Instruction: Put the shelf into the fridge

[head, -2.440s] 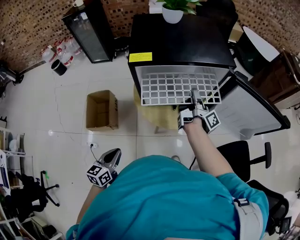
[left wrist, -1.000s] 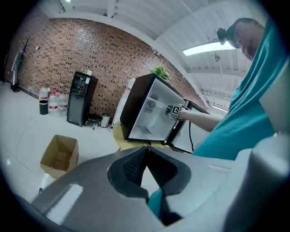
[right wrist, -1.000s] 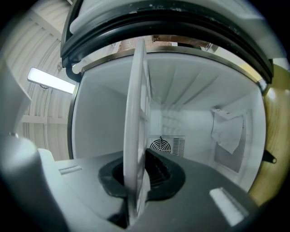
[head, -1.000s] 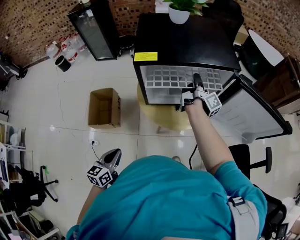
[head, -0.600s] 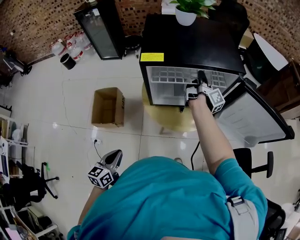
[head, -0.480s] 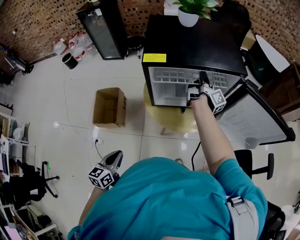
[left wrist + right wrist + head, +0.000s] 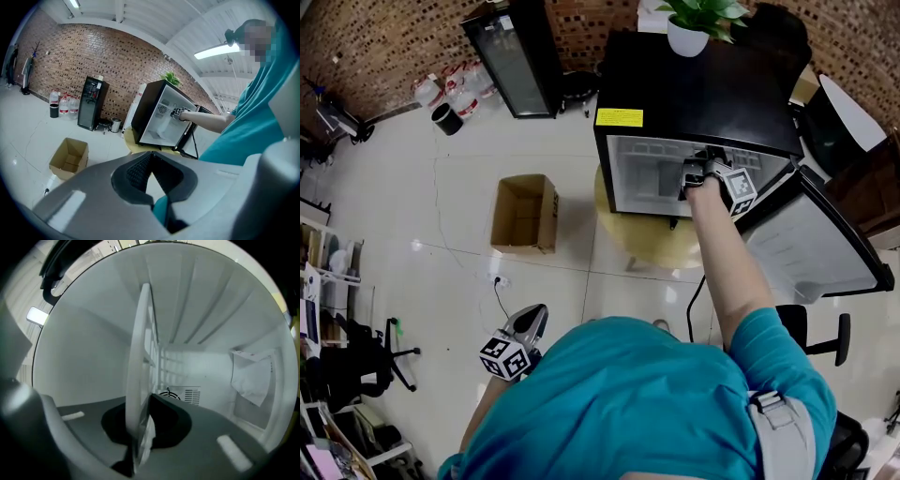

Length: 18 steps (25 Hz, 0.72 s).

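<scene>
Shelf (image 7: pixel 140 362): white grid, near edge clamped in right gripper (image 7: pixel 140 446), deep inside open fridge (image 7: pixel 694 89), open cavity either side, door (image 7: pixel 811 242) swung wide; left gripper (image 7: pixel 528 323) closed, empty, beside torso.

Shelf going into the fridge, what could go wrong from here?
The right gripper pinches the shelf by one edge only, so it may twist or slip. It could also miss the wall ribs and jam crooked inside the fridge. The left gripper hangs far off, shut, giving no support.
</scene>
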{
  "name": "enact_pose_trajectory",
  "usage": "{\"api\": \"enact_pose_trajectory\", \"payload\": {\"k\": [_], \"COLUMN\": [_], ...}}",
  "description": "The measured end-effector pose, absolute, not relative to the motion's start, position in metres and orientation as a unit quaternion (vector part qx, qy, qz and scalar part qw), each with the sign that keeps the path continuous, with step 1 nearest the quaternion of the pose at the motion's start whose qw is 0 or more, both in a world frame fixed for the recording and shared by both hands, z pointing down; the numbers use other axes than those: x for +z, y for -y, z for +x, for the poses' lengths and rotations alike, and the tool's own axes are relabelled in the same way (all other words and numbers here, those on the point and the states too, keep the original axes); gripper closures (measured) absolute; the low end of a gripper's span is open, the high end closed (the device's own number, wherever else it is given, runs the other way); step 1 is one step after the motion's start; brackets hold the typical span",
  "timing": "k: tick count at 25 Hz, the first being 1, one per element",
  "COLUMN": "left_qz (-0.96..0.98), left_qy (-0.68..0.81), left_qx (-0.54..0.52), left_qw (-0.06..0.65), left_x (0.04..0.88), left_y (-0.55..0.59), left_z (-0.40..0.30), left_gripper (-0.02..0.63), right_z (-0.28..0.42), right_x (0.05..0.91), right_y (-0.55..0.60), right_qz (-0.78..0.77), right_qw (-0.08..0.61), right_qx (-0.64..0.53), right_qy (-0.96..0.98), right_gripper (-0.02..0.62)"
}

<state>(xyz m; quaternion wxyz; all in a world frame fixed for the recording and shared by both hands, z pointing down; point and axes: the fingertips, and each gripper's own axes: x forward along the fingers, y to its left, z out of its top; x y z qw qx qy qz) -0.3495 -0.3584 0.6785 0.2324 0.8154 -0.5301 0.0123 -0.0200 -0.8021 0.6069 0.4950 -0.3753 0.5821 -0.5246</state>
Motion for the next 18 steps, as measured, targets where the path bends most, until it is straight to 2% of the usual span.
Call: {"api": "enact_pose_trajectory", "payload": {"k": [8,18], "left_qz": [0.817,0.831], "left_qy": [0.531,0.511], "left_qx": [0.009,-0.007], "left_qw": [0.225,0.221], "left_x": [0.677,0.667], "left_y": [0.359,0.351], "left_z": [-0.343,-0.369], "left_gripper": [0.604,0.603], "right_z": [-0.011,-0.024], "right_x": [0.604,0.614], "right_y": [0.799,0.775], "right_qz": [-0.357,-0.360], "right_qw": [0.505,0.460], "right_qx": [-0.521,-0.534], "right_qy": [-0.588,-0.611], "right_gripper": [0.569,0.561]}}
